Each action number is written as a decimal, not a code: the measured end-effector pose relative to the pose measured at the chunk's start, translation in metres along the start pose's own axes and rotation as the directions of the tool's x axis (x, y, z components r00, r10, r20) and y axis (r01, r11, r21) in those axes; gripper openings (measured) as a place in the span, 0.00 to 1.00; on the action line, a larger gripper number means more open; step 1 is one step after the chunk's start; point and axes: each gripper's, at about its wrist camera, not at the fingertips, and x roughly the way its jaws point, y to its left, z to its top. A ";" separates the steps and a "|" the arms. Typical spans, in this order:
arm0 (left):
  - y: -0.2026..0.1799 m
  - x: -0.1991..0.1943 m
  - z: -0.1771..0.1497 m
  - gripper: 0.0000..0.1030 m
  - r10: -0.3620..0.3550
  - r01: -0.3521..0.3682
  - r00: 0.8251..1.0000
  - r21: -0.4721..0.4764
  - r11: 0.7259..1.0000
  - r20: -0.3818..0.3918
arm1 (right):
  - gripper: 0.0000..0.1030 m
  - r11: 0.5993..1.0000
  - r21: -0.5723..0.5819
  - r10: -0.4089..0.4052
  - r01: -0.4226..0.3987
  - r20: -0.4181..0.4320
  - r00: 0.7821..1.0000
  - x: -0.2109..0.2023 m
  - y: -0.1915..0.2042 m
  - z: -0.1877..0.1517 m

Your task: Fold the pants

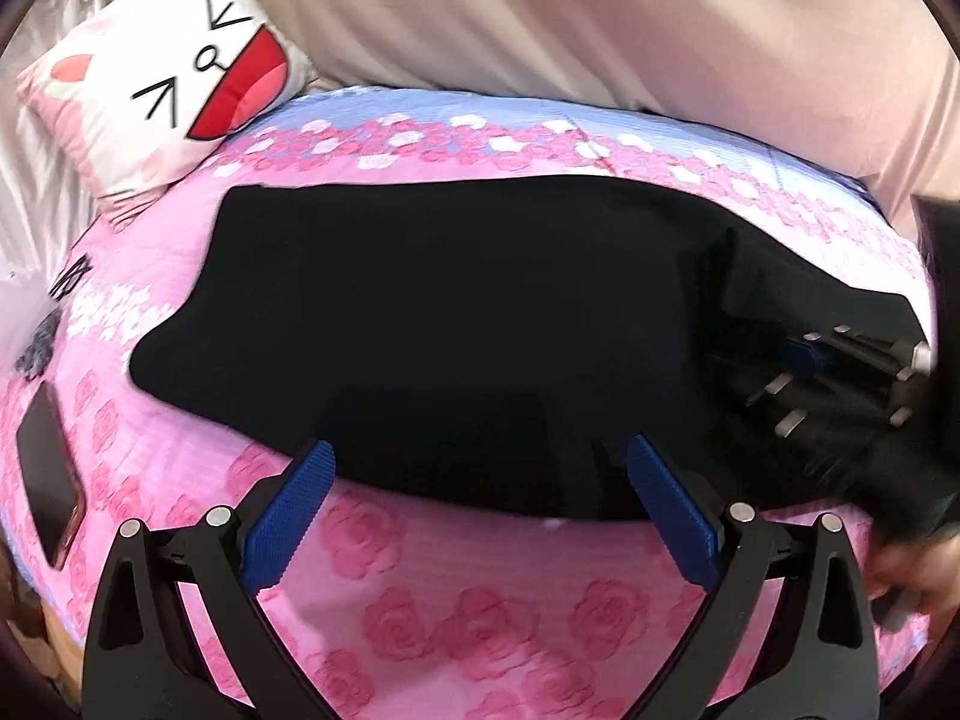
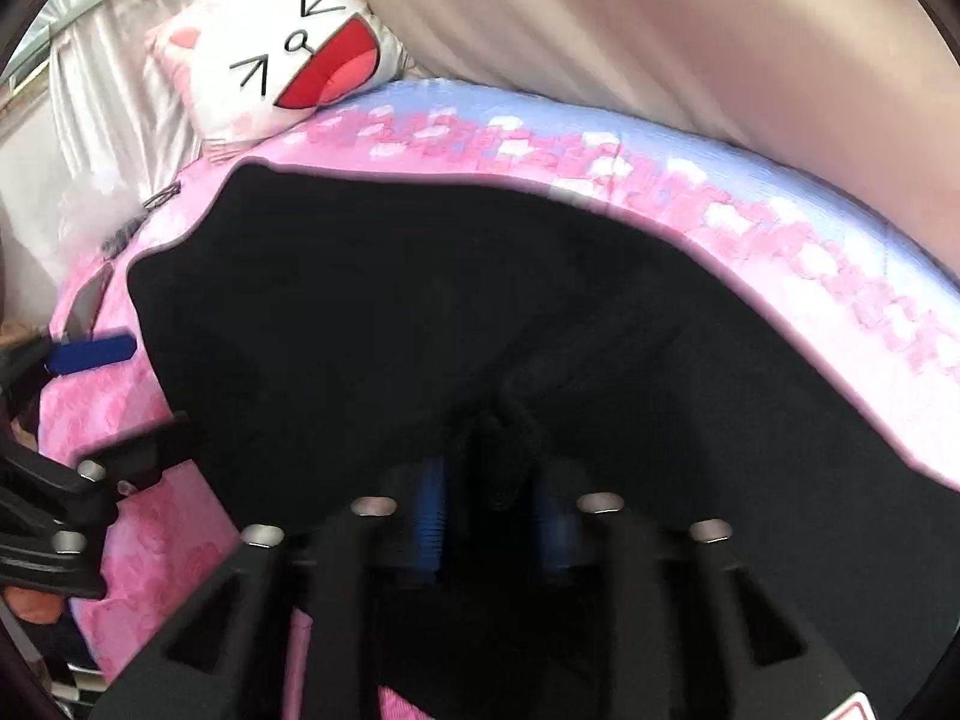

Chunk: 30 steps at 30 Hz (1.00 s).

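Black cloth pants [image 1: 456,330] flat on pink rose-print bedspread [image 1: 480,600].
Left gripper [image 1: 480,480] spread wide at near hem, holding nothing; right gripper [image 2: 495,516] pinches a bunched fold.

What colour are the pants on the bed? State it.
The pants are plain black, with no visible pattern. The left wrist view shows this best.

Cartoon-face pillow [image 1: 162,84] propped at the far left corner of the rose-patterned bedspread [image 1: 480,612], dark phone [image 1: 48,480] laid near its left edge, beige curtain [image 1: 600,18] hung behind
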 end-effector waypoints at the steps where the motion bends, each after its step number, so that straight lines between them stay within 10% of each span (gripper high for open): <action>1: -0.004 -0.001 0.001 0.93 -0.005 0.005 1.000 0.007 1.000 0.001 | 0.45 0.999 0.025 0.026 -0.026 0.001 1.000 -0.009 -0.002 0.001; 4: -0.016 -0.009 0.004 0.93 -0.021 0.020 1.000 0.040 0.999 0.023 | 0.43 0.983 0.135 0.105 -0.127 0.159 0.982 -0.076 -0.033 -0.004; 7: -0.029 -0.013 0.010 0.93 -0.055 0.053 0.998 0.060 0.997 0.038 | 0.41 0.963 0.257 -0.128 0.078 0.182 0.975 -0.123 -0.087 -0.021; 9: -0.047 -0.013 0.015 0.93 -0.091 0.087 0.995 0.083 0.993 0.038 | 0.12 0.911 0.373 -0.242 0.177 0.134 0.961 -0.142 -0.131 -0.042; 14: -0.103 -0.015 0.029 0.94 -0.171 0.160 0.983 0.153 0.975 0.060 | 0.00 0.782 0.598 -0.285 0.176 0.091 0.954 -0.174 -0.207 -0.103; 18: -0.149 0.002 0.037 0.95 -0.290 0.286 0.957 0.173 0.942 -0.007 | 0.00 0.826 0.545 -0.215 0.145 0.067 0.974 -0.152 -0.207 -0.097; 23: -0.172 0.047 0.032 0.95 -0.078 0.092 0.994 0.210 0.973 -0.073 | 0.00 0.833 0.509 -0.228 0.216 -0.038 0.973 -0.099 -0.216 -0.094; 26: -0.160 0.055 0.029 0.96 -0.131 0.145 0.985 0.132 0.981 -0.111 | 0.00 0.842 0.500 -0.251 0.204 0.028 0.968 -0.118 -0.211 -0.076; 30: -0.159 0.056 0.030 0.96 -0.129 0.143 0.985 0.125 0.982 -0.112 | 0.00 0.839 0.449 -0.302 0.308 -0.087 0.949 -0.080 -0.235 -0.074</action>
